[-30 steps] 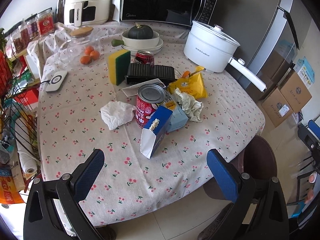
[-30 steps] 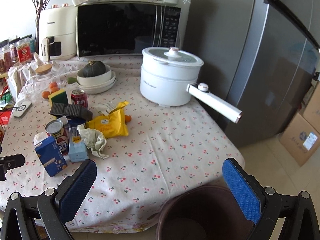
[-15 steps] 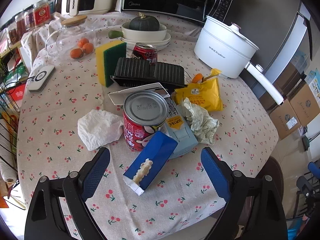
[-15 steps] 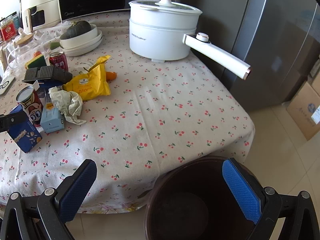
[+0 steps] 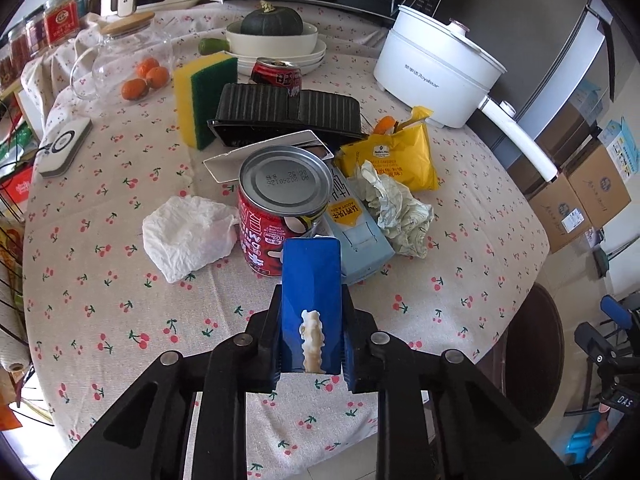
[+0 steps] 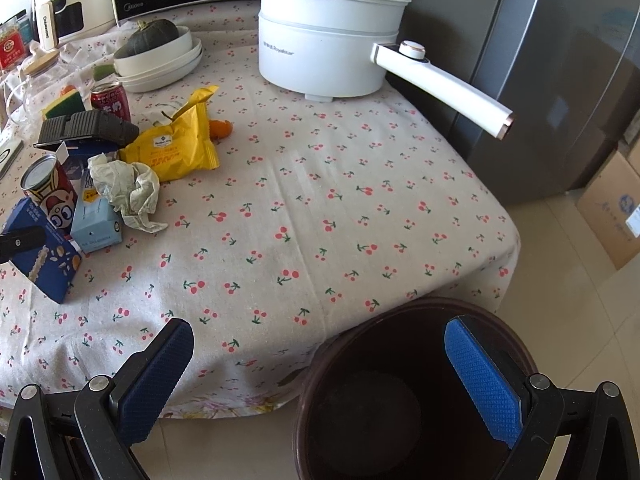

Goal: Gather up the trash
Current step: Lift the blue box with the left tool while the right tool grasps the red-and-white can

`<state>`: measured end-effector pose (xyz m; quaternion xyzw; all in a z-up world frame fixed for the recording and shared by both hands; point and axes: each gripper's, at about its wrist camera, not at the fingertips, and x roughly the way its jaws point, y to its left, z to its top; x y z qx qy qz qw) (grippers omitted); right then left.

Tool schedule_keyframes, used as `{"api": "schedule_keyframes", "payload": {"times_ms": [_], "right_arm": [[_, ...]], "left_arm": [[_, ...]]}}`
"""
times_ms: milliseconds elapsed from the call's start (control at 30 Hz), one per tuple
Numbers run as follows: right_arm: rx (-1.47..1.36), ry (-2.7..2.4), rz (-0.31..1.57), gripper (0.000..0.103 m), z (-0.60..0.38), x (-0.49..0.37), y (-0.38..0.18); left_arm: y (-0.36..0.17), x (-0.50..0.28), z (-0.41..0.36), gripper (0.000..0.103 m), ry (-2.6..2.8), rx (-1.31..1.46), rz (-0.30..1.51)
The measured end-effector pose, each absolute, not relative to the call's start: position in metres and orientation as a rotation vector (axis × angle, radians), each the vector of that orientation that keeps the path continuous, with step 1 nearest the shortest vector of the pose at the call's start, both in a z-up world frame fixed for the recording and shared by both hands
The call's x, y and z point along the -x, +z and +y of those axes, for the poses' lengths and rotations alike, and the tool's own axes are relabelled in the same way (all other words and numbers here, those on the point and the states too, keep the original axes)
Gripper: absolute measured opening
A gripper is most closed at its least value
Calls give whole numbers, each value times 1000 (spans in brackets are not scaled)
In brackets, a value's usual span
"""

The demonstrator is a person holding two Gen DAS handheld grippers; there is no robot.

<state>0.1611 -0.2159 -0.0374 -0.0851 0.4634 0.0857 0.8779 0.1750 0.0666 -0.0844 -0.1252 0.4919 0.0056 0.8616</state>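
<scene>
My left gripper (image 5: 311, 308) is shut on a dark blue carton (image 5: 311, 292) that stands on the cherry-print tablecloth (image 5: 120, 320); the carton also shows in the right wrist view (image 6: 44, 256). Just behind it stand a red can (image 5: 280, 208), a light blue carton (image 5: 358, 236), a crumpled white tissue (image 5: 188, 236), crumpled greenish paper (image 5: 396, 208) and a yellow snack bag (image 5: 396, 156). My right gripper (image 6: 320, 376) is open and empty, above the rim of a dark brown bin (image 6: 400, 400) on the floor beside the table.
A white electric pot (image 6: 328, 40) has a long handle (image 6: 444, 84) sticking out past the table edge. A black ridged tray (image 5: 288, 112), a sponge (image 5: 204, 100), a soda can (image 5: 276, 76), bowls with a squash (image 5: 276, 36) and a fridge (image 6: 560, 80) stand further off.
My left gripper has moved forward and closed on the dark blue carton. My right gripper has lowered toward the bin and stayed open.
</scene>
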Motion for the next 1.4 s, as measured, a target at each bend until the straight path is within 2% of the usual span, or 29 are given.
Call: {"api": "schedule_keyframes", "payload": {"times_ms": [367, 667, 1033, 1300, 1400], "right_arm": [[152, 272, 992, 103, -136, -181, -42], [120, 417, 997, 103, -42, -197, -58], [-16, 478, 977, 102, 16, -220, -76], [17, 488, 948, 85, 32, -226, -86], [16, 506, 961, 71, 34, -226, -89]], "left_arm": [[-50, -133, 113, 24, 48, 229, 934], [-52, -114, 164, 24, 139, 257, 922], [-63, -111, 198, 24, 193, 355, 962], [-72, -109, 208, 24, 191, 388, 990], [-72, -109, 208, 24, 187, 392, 991]]}}
